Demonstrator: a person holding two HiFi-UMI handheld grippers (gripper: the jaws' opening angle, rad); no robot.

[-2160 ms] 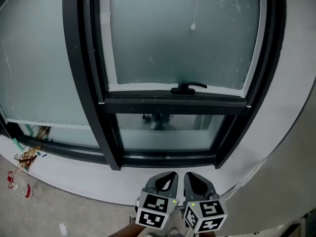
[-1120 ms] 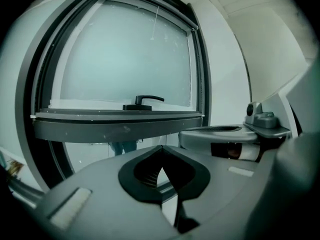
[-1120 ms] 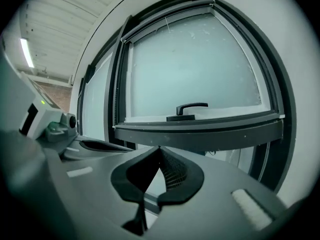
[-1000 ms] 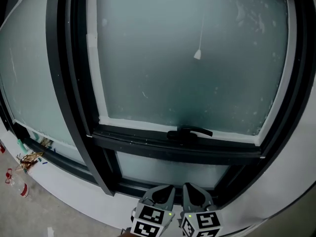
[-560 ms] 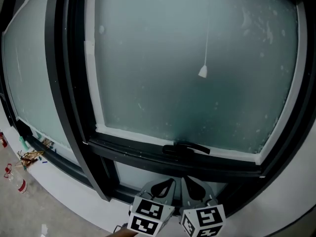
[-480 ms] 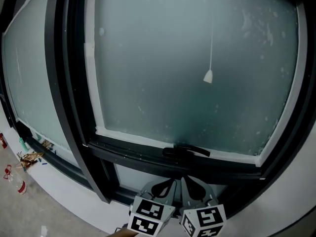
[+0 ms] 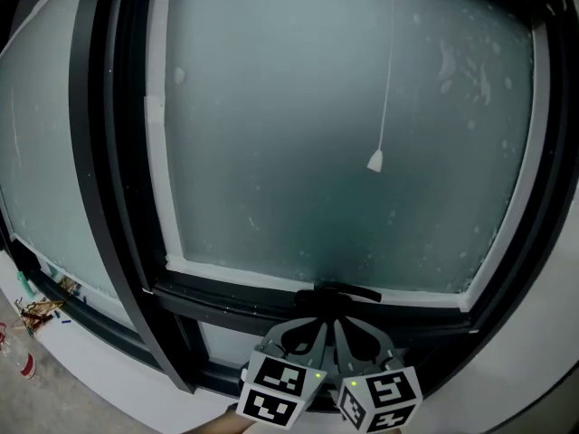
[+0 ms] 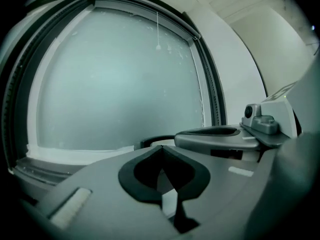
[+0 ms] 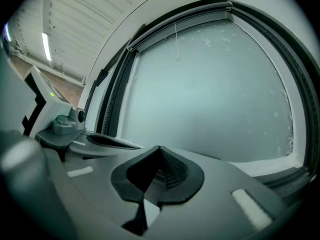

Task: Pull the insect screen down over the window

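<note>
A black-framed window [image 7: 118,197] with frosted glass fills the head view. A thin white pull cord ends in a small white bead [image 7: 375,161] in front of the upper right of the pane. In both gripper views the cord hangs from the rolled-up insect screen's housing [image 8: 145,8] [image 9: 180,16] along the top of the window. My left gripper [image 7: 312,325] and right gripper [image 7: 348,328] stand side by side just below the black window handle [image 7: 336,291]. Both are shut with nothing between the jaws, and they point up at the pane, far below the bead [image 8: 158,47] [image 9: 177,58].
A lower pane sits under the black crossbar [image 7: 226,297]. A second glazed panel [image 7: 45,152] lies to the left. A white sill [image 7: 99,369] runs below, with some small litter [image 7: 36,310] at its far left. A white wall [image 8: 240,74] adjoins the window on the right.
The head view has tilted upward, so the handle and the lower pane sit lower in the picture and more of the cord shows. Both grippers stay together, shut, now closer under the handle.
</note>
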